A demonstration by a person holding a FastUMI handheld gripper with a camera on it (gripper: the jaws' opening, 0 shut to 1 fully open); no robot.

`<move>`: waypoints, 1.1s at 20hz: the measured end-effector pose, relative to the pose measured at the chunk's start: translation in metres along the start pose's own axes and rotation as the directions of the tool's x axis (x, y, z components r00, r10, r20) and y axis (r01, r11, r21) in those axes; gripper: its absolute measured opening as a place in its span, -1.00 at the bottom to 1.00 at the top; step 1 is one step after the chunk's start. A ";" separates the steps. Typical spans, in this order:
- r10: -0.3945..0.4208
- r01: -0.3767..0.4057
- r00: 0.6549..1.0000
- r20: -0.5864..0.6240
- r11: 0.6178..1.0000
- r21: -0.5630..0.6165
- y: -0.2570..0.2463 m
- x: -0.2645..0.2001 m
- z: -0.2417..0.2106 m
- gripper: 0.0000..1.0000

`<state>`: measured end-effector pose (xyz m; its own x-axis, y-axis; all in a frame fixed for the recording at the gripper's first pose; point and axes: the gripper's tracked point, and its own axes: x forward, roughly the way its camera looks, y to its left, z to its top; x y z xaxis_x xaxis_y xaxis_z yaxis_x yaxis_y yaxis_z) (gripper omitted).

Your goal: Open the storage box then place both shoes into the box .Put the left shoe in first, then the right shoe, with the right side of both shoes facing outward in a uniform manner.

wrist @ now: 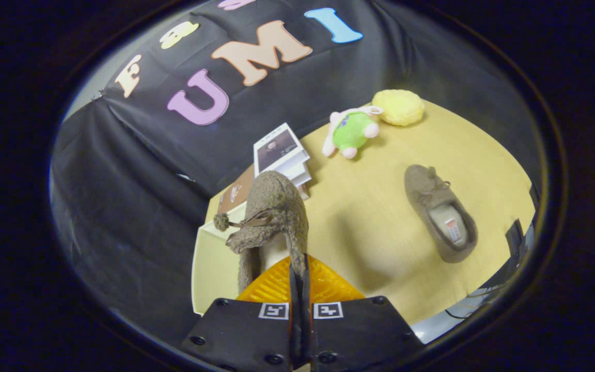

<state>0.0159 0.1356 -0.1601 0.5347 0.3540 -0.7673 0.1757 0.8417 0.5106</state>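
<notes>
Jaws: the gripper (300, 289) has its two orange fingers (277, 284) pressed nearly together, pinching the collar edge of a brown shoe (274, 217).
Held shoe: it hangs off the table, toe pointing away from the fingers, with a bow and pompom on top; whether it is the left or right of the pair I cannot tell.
Box: the pale storage box (212, 258) sits at the table's near-left edge, just below and left of the held shoe; its lid appears to be off or open, though the shoe hides much of it.
Other shoe: the second shoe (439, 212) lies flat on the table (370, 243) toward its right edge, well apart from the box, opening up.
Beyond: a stack of books (282, 155) by the far-left edge, then a green plush toy (351, 132) and a yellow cushion (398, 107) near the far edge.
Doing it well: by my reading, the shoe should be lowered level over the box, its right side turned outward, and let go only once the sole rests inside, since a pinch on a soft collar can slip or twist.
</notes>
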 end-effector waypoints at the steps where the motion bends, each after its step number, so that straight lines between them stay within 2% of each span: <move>1: 0.010 -0.010 1.000 0.007 1.000 -0.004 0.011 0.000 0.004 -0.93; 5: 0.055 -0.055 0.998 0.000 0.998 -0.025 0.056 0.008 0.001 -0.93; 11: 0.083 -0.093 0.989 -0.121 0.993 -0.075 0.105 0.046 -0.055 -0.93; 15: 0.043 -0.064 0.982 -0.182 0.992 -0.112 0.110 0.072 -0.089 -0.93; 22: -0.078 0.052 0.962 -0.260 0.993 -0.108 0.107 0.125 -0.136 -0.92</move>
<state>-0.0106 0.3251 -0.2538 0.2856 0.3808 -0.8795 0.1123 0.8981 0.4253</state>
